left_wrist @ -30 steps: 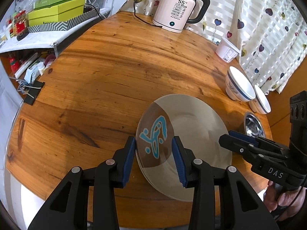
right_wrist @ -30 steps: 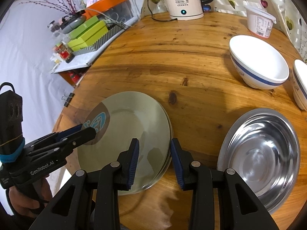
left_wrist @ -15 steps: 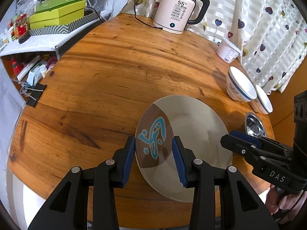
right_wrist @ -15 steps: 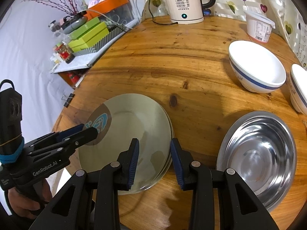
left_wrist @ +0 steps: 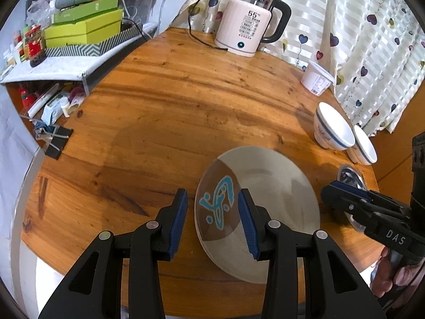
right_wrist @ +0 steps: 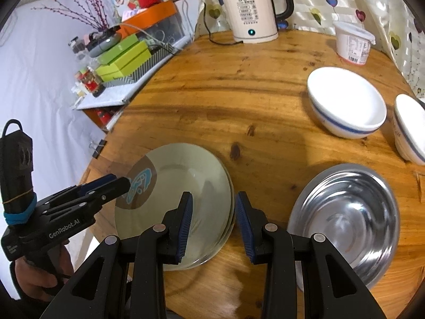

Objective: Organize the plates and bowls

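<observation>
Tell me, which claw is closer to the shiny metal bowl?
Right. The right claw sits just beside the metal bowl, open over the edge of the plates. The left claw is on the plates' far side, by the blue design.

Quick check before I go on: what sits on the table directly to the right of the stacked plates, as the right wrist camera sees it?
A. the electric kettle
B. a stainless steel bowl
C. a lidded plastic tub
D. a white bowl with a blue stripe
B: in the right wrist view the stainless steel bowl lies just right of the stacked plates, while the kettle, striped white bowl and tub stand farther back.
</observation>
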Demonstrator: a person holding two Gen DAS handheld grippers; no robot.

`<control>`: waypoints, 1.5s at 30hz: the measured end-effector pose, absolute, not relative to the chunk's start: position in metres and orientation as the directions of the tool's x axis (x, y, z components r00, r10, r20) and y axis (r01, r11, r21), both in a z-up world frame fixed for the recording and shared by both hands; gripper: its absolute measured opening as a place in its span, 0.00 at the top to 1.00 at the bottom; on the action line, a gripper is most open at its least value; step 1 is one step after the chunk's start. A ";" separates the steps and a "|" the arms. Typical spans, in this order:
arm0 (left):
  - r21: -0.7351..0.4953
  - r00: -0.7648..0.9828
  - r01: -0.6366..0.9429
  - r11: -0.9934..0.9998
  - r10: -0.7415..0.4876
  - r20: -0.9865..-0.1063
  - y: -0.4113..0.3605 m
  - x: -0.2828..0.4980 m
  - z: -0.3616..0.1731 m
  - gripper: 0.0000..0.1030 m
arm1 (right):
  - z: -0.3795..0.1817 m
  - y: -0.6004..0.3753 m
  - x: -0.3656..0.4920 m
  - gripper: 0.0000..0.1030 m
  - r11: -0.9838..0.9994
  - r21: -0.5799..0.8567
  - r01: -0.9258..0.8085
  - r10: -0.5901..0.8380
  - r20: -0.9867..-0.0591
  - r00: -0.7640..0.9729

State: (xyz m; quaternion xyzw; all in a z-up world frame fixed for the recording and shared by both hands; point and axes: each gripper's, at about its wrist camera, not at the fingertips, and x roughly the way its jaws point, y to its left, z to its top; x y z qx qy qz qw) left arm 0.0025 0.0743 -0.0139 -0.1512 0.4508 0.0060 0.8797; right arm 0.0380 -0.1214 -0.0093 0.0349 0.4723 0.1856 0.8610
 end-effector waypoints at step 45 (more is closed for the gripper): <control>-0.283 0.553 0.130 0.950 -0.307 -0.775 -0.054 0.113 0.030 0.61 | 0.011 -0.280 0.076 0.67 0.943 0.333 -0.027 0.277 -0.733 0.622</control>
